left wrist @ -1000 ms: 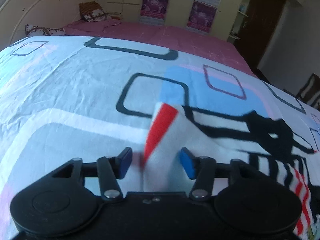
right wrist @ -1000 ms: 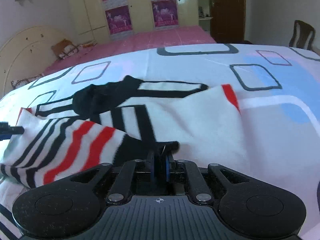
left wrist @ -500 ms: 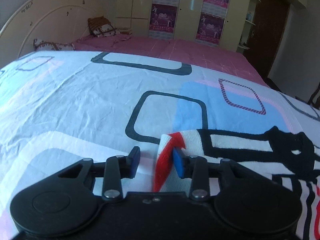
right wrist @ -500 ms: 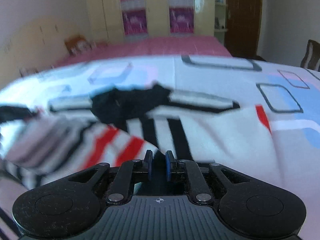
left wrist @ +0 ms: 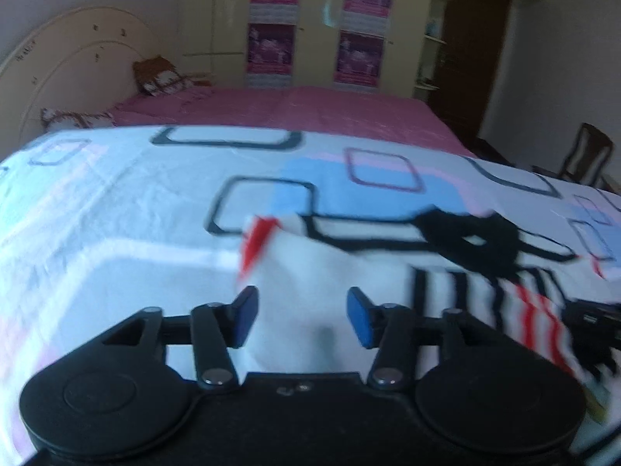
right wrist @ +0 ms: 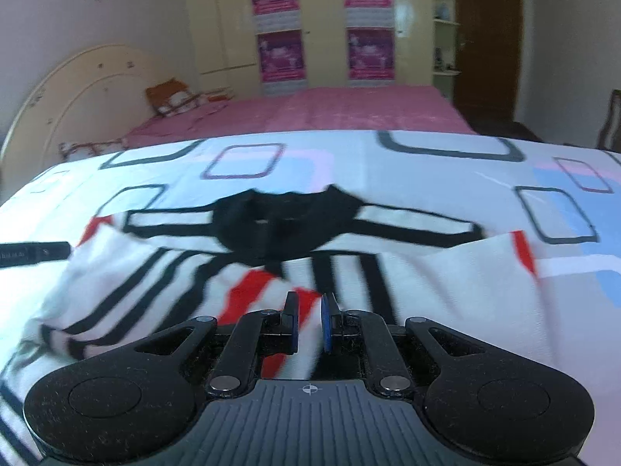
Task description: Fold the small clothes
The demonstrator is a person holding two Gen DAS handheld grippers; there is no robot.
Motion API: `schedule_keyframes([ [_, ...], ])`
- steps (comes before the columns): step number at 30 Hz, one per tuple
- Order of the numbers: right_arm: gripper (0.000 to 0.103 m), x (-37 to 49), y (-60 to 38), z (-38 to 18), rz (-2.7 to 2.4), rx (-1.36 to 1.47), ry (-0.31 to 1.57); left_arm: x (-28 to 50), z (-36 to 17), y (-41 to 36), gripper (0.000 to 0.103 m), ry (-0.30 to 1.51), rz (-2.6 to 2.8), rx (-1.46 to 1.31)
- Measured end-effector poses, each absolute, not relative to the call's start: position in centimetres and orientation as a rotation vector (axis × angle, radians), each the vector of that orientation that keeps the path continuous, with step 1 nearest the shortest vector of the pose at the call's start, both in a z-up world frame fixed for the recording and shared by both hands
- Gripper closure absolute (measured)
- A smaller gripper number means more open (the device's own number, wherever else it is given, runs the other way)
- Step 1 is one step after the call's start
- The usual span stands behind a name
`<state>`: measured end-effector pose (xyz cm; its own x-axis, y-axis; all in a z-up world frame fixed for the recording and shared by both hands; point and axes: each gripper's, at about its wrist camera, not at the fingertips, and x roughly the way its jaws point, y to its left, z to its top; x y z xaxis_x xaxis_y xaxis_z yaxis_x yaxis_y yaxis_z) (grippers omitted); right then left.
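A small white shirt point(left wrist: 330, 272) with black and red stripes and a black collar point(left wrist: 469, 240) lies on the bedsheet. My left gripper point(left wrist: 302, 320) hovers over its red-edged left end; its jaws are opening, with white cloth lying between the blue pads point(left wrist: 359, 322) but not pressed by them. My right gripper point(right wrist: 309, 322) is shut on a fold of the shirt point(right wrist: 427, 272), red and white stripes pinched between its pads. The left gripper's finger point(right wrist: 35, 254) pokes in at the left edge of the right wrist view. The right gripper point(left wrist: 594, 322) is blurred in the left wrist view.
The patterned white sheet point(right wrist: 388, 171) covers the near part of a bed, with a pink cover point(right wrist: 349, 112) beyond. A headboard point(right wrist: 77, 93) and pillows point(right wrist: 174, 99) are at the far left. Wardrobe doors with posters point(right wrist: 322, 54) stand behind. A chair point(left wrist: 586, 155) is at the right.
The left jaws narrowed around the shirt's red-edged end, then spread again and drew back from it. The right gripper stayed shut on its fold and carried it along; the shirt shifted.
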<state>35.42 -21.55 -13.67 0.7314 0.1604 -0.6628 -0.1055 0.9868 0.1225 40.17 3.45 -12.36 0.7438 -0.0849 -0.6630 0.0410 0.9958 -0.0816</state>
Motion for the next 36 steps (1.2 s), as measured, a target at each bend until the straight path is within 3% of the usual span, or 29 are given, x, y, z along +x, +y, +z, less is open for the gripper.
schedule_keyframes([
  [13, 0.090, 32.9, -22.8, -15.4, 0.101, 0.036, 0.796, 37.9, -15.7, 1.9, 0.045, 0.801, -0.078, 0.022],
  [14, 0.086, 32.7, -22.9, -15.4, 0.102, 0.035, 0.793, 37.9, -15.7, 1.8, 0.045, 0.799, -0.074, 0.029],
  [15, 0.072, 32.5, -22.9, -15.4, 0.099, 0.025, 0.792, 37.8, -15.8, 1.7, 0.045, 0.798, -0.072, 0.035],
  [18, 0.059, 32.3, -23.4, -16.1, 0.085, -0.010, 0.783, 37.9, -15.8, 1.6, 0.045, 0.798, -0.066, 0.043],
  [36, 0.059, 30.9, -27.5, -15.2, 0.147, 0.028, 0.794, 36.6, -14.4, 0.3, 0.045, 0.807, 0.035, 0.082],
])
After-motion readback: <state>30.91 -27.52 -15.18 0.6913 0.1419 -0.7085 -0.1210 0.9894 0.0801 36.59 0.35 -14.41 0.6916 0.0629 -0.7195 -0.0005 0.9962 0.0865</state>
